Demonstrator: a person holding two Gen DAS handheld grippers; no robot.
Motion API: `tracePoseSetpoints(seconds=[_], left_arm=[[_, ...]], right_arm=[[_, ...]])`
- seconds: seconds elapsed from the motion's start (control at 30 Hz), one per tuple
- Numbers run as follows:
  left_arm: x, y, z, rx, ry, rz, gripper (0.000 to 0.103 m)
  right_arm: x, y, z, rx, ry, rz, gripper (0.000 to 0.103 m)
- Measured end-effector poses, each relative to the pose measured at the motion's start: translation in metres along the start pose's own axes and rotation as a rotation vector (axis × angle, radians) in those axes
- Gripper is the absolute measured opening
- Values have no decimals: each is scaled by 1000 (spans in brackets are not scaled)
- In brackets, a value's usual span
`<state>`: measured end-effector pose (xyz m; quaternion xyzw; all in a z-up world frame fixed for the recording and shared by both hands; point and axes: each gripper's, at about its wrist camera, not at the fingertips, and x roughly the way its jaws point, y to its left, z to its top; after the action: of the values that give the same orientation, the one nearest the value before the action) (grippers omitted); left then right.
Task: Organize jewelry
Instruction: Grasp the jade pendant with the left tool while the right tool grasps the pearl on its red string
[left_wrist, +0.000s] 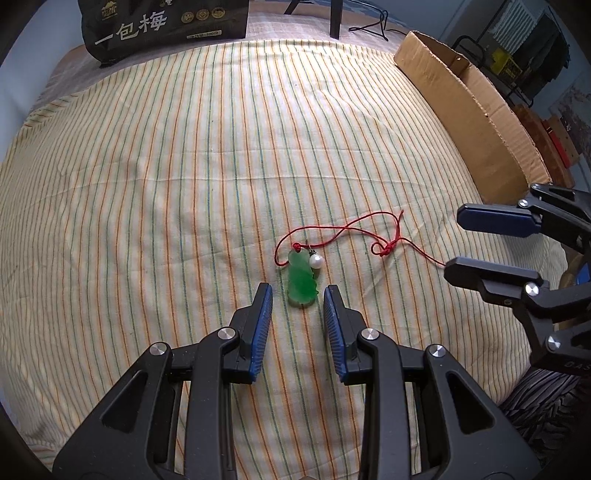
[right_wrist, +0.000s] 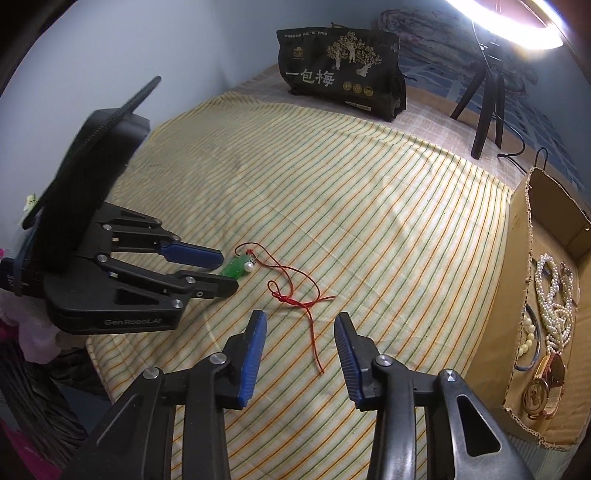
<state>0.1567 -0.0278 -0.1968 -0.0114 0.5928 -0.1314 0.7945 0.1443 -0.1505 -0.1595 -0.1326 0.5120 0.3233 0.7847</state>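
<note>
lying flat on the striped yellow cloth (left_wrist: 147, 184): small green jade pendant (left_wrist: 302, 282) with thin red string (right_wrist: 295, 291). left gripper (left_wrist: 298, 291) and right gripper (right_wrist: 301, 321) both spread wide, empty. probably light, hard, slippery, breakable; pinch softly by narrow sides.

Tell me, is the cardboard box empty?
No. The cardboard box holds pearl strands and a gold piece.

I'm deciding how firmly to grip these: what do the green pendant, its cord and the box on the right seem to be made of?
The green pendant looks like jade or glass: translucent, glossy, carved; which one cannot be told. The white bead beside it looks pearl-like, smooth and shiny. The red cord looks like thin knotted thread, matte. The box is brown corrugated cardboard, with raw, frayed edges.
</note>
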Motion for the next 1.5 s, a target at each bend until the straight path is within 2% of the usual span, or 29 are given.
tracePoseSetpoints(seconds=[0.07,0.2,0.5,0.9,1.17,1.5], left_arm=[[1,-1,1,7,-1,5,28],[5,-1,3,29,-2,39,16],[6,0,6,55,0,39,16],[-1,12,5,64,-12,53,16],[-4,21,4,74,-14,78,16],[-13,40,0,29,-27,83,16]], right_arm=[[-2,0,0,3,-5,7,38],[-3,1,-2,10,-6,17,37],[2,18,-5,-7,10,72,31],[33,31,4,-14,62,164,21],[51,42,12,-51,77,135,21],[71,49,28,-84,76,99,23]])
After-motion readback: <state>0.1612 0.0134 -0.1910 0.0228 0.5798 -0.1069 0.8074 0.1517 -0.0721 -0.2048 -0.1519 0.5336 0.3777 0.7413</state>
